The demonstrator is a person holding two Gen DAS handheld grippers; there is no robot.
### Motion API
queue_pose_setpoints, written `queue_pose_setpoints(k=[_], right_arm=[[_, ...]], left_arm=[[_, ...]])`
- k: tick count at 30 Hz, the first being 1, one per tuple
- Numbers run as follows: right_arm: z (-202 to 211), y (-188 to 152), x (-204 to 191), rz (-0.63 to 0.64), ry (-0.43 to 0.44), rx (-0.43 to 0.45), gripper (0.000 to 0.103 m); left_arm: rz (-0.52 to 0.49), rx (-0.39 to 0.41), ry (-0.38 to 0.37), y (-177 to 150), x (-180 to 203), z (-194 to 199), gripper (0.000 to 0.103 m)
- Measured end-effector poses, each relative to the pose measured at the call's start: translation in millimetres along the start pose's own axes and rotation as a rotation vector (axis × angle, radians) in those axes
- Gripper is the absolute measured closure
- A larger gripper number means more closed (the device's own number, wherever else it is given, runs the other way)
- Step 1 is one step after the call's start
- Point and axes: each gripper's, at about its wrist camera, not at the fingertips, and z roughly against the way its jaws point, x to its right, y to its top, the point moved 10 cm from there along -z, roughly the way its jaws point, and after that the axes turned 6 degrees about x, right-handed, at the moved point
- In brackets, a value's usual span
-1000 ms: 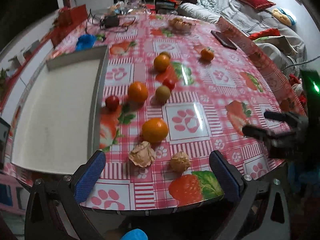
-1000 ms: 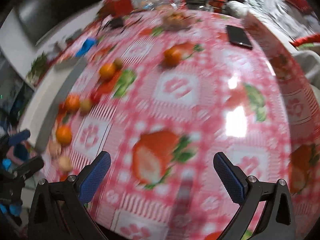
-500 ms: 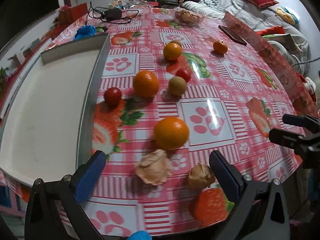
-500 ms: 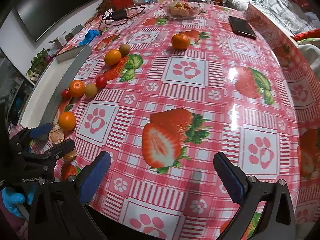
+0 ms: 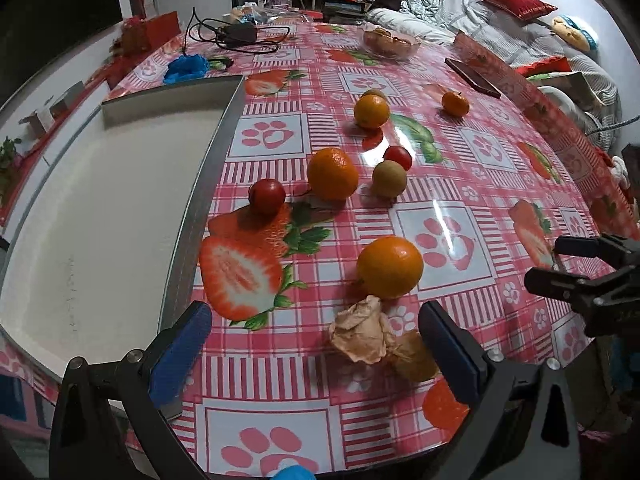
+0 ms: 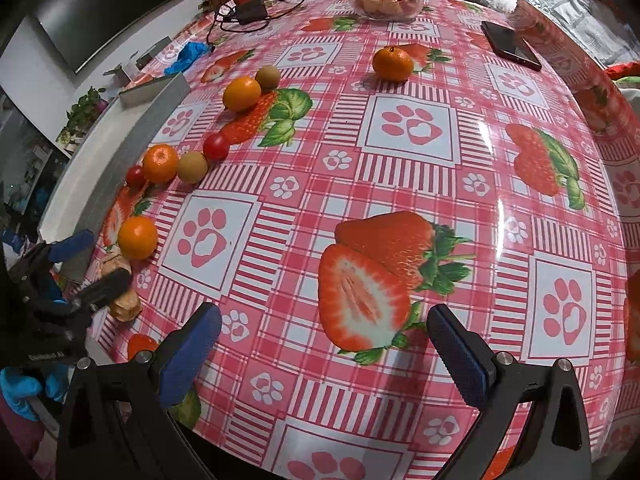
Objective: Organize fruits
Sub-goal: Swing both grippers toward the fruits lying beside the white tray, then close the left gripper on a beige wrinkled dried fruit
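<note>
Loose fruit lies on the strawberry-print tablecloth beside a white tray (image 5: 100, 208). In the left wrist view my left gripper (image 5: 316, 344) stands open over the table's near edge, with two crumpled peels (image 5: 362, 330) between its fingers and an orange (image 5: 390, 266) just beyond. Farther off are a red cherry tomato (image 5: 267, 196), another orange (image 5: 333, 173), a tan round fruit (image 5: 389, 179), a second tomato (image 5: 398, 157), a third orange (image 5: 371, 111) and a mandarin (image 5: 455, 103). My right gripper (image 6: 324, 344) is open above a printed strawberry, holding nothing. The mandarin (image 6: 392, 64) lies far ahead of it.
A glass bowl of fruit (image 6: 385, 0) and a black phone (image 6: 511, 45) sit at the far side. A charger with cable (image 5: 236, 34) and a blue cloth (image 5: 186, 67) lie past the tray (image 6: 132, 128). A sofa with cushions (image 5: 516, 0) runs along the right.
My left gripper has moved forward and lower toward the peels and the nearest orange. My right gripper has steadied over the table after a fast blurred sweep. Both stay open.
</note>
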Motion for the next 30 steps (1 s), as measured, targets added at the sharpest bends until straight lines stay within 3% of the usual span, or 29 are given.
queue_pose_setpoints(k=[3,6,9,13,18,22,23,30], right_arm=[[-2,-1,0,0.018,-0.020,0.003,0.000],[-4,-1,-1,0.031,-0.032,0.004,0.000],[-5,-1,-1,0.036,-0.033,0.003,0.000],[-8,1,-1,0.049,-0.052,0.008,0.000],[-11,0,-1,0.098,-0.101,0.006,0.000],[-12,1,0,0.101,-0.101,0.014,0.000],[-12,1,0,0.102,-0.102,0.015,0.000],[-11,0,-1,0.121,-0.111,0.031,0.000]], left_arm=[[0.009,0.015,-0.006,5,7,4,0.000],[0.011,0.027,0.051,9,4,1,0.000],[0.087,-0.040,0.035,1,-2,-15,0.000],[0.022,-0.067,0.085,-3,11,-24,0.000],[0.042,-0.049,0.091,-6,11,-23,0.000],[0.062,-0.098,0.088,-13,10,-18,0.001],[0.068,-0.091,0.085,-13,10,-16,0.003],[0.057,-0.053,0.057,-9,17,-5,0.048]])
